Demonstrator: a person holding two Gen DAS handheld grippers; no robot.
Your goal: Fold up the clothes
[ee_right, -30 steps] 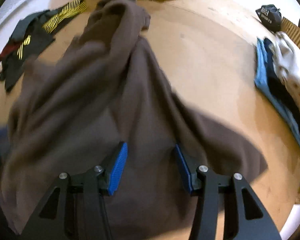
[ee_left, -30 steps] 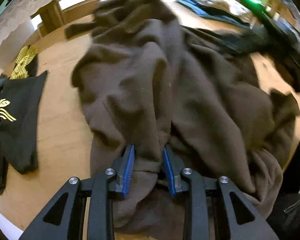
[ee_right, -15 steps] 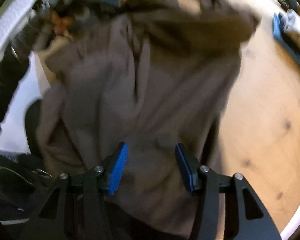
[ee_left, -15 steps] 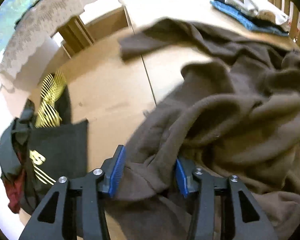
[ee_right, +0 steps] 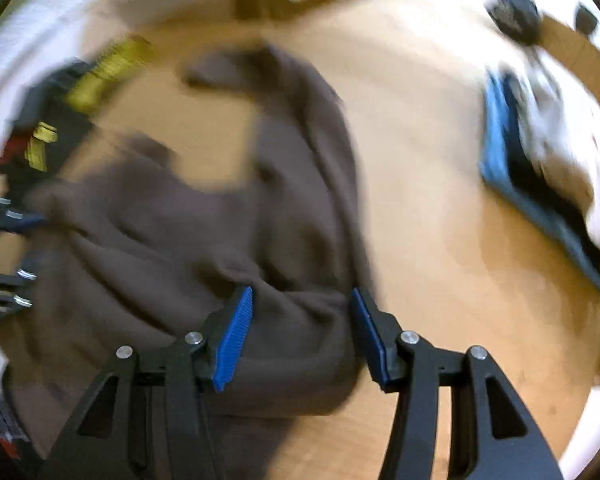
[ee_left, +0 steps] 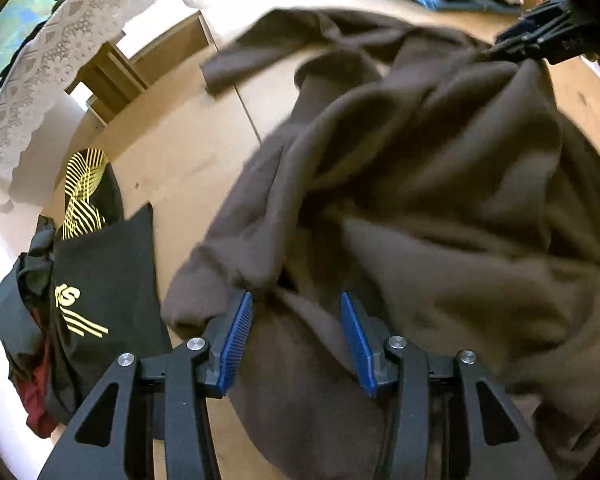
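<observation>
A large dark brown fleece garment [ee_left: 420, 184] lies crumpled across the wooden table [ee_left: 172, 160]; it also shows in the right wrist view [ee_right: 204, 240]. My left gripper [ee_left: 296, 332] has its jaws apart with a fold of the brown fabric lying between the blue pads. My right gripper [ee_right: 300, 328] also has its jaws apart with brown fabric bunched between them. The right gripper's body shows at the top right of the left wrist view [ee_left: 540, 36], at the garment's far edge. The left gripper shows at the left edge of the right wrist view [ee_right: 4, 248].
A black garment with yellow stripes [ee_left: 100, 280] and a red one under it lie at the table's left edge. A stack of blue, dark and white folded clothes [ee_right: 540, 160] sits at the right. A wooden chair [ee_left: 140, 68] stands beyond the table.
Both grippers swung about with the brown garment, which shifted and spread on the table. The left gripper's jaws have widened from about a second ago.
</observation>
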